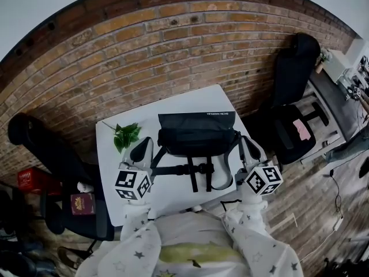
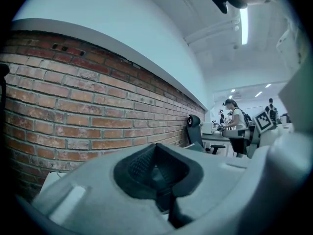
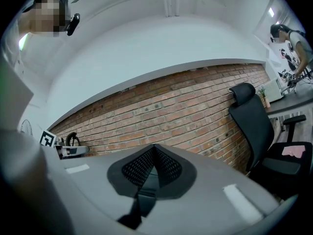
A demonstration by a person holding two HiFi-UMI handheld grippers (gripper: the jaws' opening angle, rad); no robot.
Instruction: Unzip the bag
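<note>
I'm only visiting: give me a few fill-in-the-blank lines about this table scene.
The bag on the table is ____ in colour.
In the head view, the green sprig lies to the bag's ____.
The left tool and right tool are empty, jaws ____.
Missing words: black; left; shut.

Surroundings: table area
A leafy sprig (image 1: pixel 125 136) lies on the white table (image 1: pixel 110 157); brick wall (image 1: pixel 144 51) behind, black chair (image 1: pixel 293 105) at right.
</note>
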